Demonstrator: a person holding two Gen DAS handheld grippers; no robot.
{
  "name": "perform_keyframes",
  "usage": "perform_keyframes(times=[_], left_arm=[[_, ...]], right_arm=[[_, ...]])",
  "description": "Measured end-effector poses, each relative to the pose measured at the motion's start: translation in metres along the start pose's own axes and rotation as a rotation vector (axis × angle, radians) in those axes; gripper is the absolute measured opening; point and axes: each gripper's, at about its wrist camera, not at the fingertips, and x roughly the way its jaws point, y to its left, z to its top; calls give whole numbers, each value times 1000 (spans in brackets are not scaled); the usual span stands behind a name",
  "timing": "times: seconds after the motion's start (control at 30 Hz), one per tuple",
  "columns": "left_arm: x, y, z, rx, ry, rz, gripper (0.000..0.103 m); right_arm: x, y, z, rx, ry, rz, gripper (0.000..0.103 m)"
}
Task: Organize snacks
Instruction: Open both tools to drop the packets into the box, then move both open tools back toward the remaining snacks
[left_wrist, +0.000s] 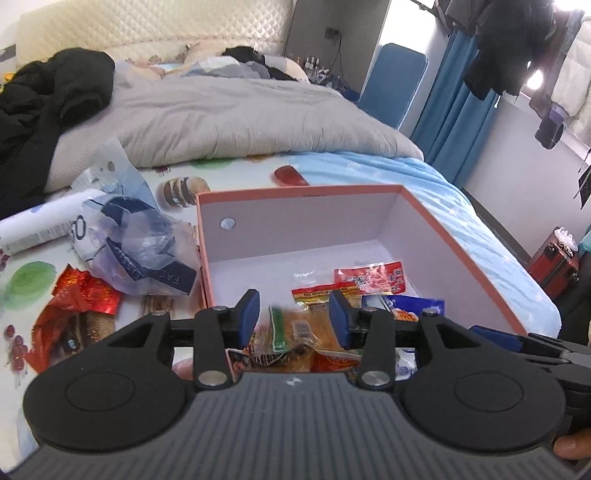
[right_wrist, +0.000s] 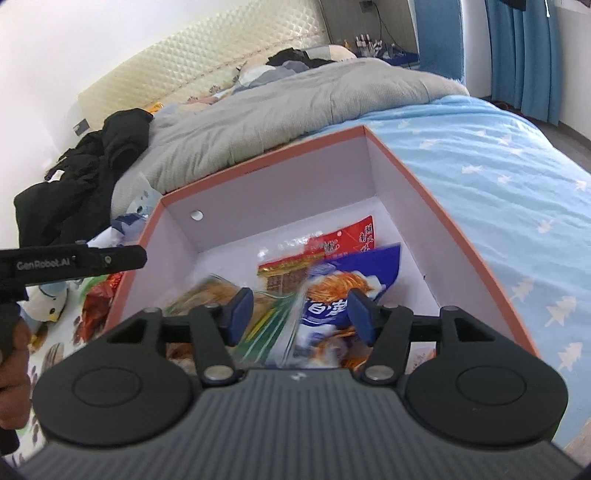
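An open orange-rimmed cardboard box (left_wrist: 299, 192) with a white inside sits on the bed; it also shows in the right wrist view (right_wrist: 436, 206). Several snack packets lie in it: a red packet (left_wrist: 369, 277), a blue packet (right_wrist: 354, 277) and a yellow-green packet (left_wrist: 295, 328), which is blurred in the right wrist view (right_wrist: 258, 314). My left gripper (left_wrist: 295, 314) is open above the box's near end, with the yellow-green packet below its jaws. My right gripper (right_wrist: 299, 314) is open over the blue packet and holds nothing.
Left of the box lie a crumpled clear plastic bag (left_wrist: 140, 243), a red foil snack bag (left_wrist: 77, 310) and a white bottle (left_wrist: 44, 221). A grey duvet (left_wrist: 229, 122) and black clothes (left_wrist: 48, 96) cover the far bed. A red case (left_wrist: 554, 266) stands on the floor at right.
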Motion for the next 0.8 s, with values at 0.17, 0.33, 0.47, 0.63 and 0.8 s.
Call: perform_keyframes(times=[0.17, 0.33, 0.47, 0.63, 0.8], left_arm=[[-43, -4, -11, -9, -36, 16, 47], [-91, -6, -25, -25, -75, 34, 47], [-125, -7, -39, -31, -100, 47, 47], [-158, -3, -60, -34, -111, 51, 47], [-188, 0, -82, -28, -123, 61, 47]], right_arm=[[-29, 10, -5, -23, -33, 24, 59], [-58, 23, -13, -35, -55, 56, 59], [-82, 33, -21, -48, -75, 81, 59], [-108, 48, -34, -76, -110, 94, 59], [-129, 57, -52, -74, -121, 136, 59]])
